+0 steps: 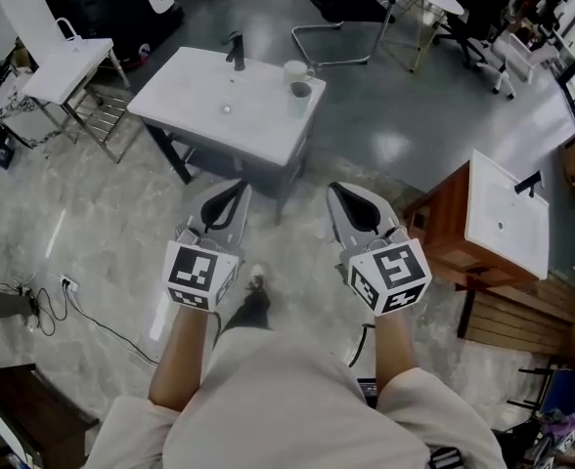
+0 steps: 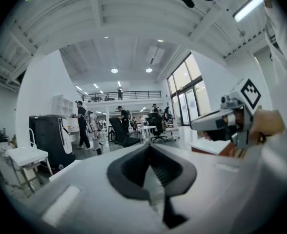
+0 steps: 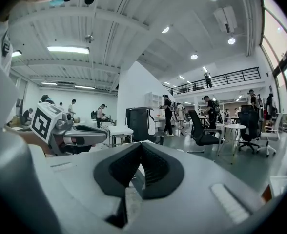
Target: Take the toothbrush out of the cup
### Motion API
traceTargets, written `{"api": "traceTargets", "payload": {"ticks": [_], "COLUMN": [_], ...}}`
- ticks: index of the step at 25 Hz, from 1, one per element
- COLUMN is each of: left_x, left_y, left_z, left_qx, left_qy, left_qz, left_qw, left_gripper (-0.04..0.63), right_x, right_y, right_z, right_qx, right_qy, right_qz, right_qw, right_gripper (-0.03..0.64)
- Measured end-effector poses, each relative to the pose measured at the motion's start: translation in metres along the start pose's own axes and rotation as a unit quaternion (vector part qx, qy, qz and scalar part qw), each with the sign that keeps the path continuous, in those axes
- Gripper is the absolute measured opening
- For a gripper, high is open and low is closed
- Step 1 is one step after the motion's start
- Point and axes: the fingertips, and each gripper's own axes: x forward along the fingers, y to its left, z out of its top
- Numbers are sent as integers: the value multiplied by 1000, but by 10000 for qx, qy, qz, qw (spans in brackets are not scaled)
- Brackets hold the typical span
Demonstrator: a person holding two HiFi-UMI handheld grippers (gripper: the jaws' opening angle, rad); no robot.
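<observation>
Head view: left gripper (image 1: 239,186) and right gripper (image 1: 336,190) side by side, each with its jaws together on nothing, as both gripper views confirm. A white cup (image 1: 295,68) and a darker cup (image 1: 300,97) stand at the far right corner of the sink surface (image 1: 190,96), well apart from both grippers. The toothbrush is too small to make out. Probably light, stiff and slippery, it is best taken by the handle above the rim, since a light cup may tip. A faucet (image 1: 236,51) stands left of the cups and a wooden cabinet (image 1: 444,225) to the right.
</observation>
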Motion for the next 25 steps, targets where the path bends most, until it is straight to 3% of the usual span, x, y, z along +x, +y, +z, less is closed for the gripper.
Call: {"api": "traceTargets", "payload": {"ticks": [10, 25], "left_x": [85, 171], "left_y": [99, 180], "left_z": [0, -22], "left_qx": [-4, -129], "left_qy": [98, 212], "left_qz": [-85, -555], "left_qw": [9999, 9982], "left_gripper": [2, 2], "right_x": [113, 223], "right_y": [-57, -108], "right_z": [26, 14], "right_qx": [133, 217], "right_qy": [64, 436], "right_qz": [-220, -464], "right_qw": [9997, 9977], "right_gripper": [6, 18]}}
